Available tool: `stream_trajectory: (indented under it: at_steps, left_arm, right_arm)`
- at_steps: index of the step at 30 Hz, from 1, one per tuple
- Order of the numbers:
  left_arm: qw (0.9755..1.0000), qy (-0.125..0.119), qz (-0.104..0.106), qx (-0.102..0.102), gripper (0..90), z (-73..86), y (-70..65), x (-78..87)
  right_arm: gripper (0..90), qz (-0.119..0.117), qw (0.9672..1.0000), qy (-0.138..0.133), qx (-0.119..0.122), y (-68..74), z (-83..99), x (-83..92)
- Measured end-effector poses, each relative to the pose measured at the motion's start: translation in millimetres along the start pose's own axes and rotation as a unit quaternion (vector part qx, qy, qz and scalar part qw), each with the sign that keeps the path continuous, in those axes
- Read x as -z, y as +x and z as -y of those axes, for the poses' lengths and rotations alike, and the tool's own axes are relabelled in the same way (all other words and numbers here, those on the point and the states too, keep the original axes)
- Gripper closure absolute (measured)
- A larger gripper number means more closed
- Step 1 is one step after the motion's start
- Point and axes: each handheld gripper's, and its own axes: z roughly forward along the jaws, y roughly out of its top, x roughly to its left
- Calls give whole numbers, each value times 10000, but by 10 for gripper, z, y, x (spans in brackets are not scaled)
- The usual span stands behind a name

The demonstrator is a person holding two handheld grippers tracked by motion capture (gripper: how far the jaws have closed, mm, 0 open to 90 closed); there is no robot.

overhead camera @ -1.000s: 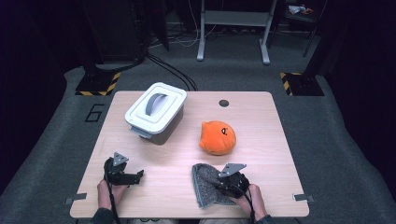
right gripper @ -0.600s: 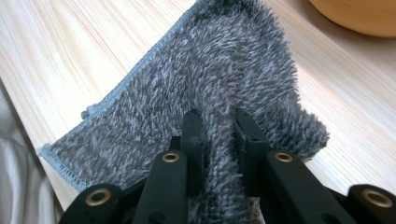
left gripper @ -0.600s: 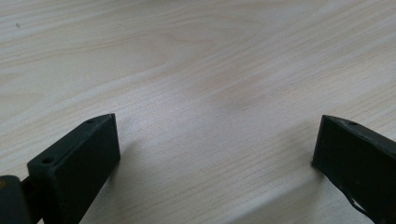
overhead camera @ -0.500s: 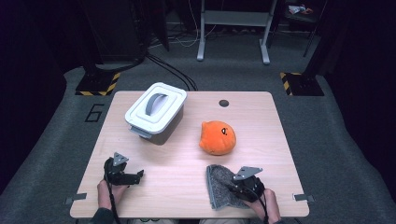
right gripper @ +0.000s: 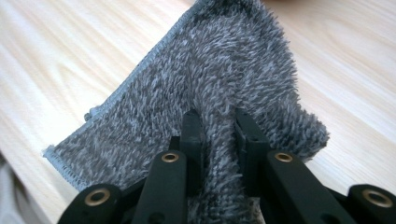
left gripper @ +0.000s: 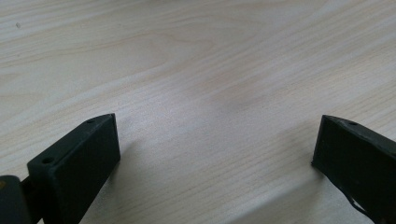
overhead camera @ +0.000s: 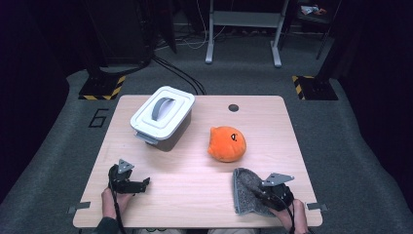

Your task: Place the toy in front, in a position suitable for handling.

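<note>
Now we see the right gripper [overhead camera: 265, 196], its fingers [right gripper: 192, 135] clenched on a fold of the grey cloth [overhead camera: 245, 191], at the near right corner of the surface [overhead camera: 195, 180]. Compared with a second ago, the cloth has been dragged rightward along the near edge, which suggests a wiping stroke under way. It lies just in front of the orange plush toy [overhead camera: 227, 143]. Our left gripper [overhead camera: 132, 183] rests near the left corner, fingers [left gripper: 74, 170] released and empty. A white lidded box [overhead camera: 162, 116] stands behind.

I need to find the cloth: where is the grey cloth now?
In the high view, the grey cloth lies at the table's near right edge, pinched by the right gripper, just below the orange plush toy.
</note>
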Motion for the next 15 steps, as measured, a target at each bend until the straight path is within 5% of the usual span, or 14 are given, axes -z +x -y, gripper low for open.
stream_trajectory:
  at_steps: [15]
  left_arm:
    - [10000,2,-1,-1,2,0,0,0]
  right_arm:
    - [758,574,9962,-133,-642,-507,123,174]
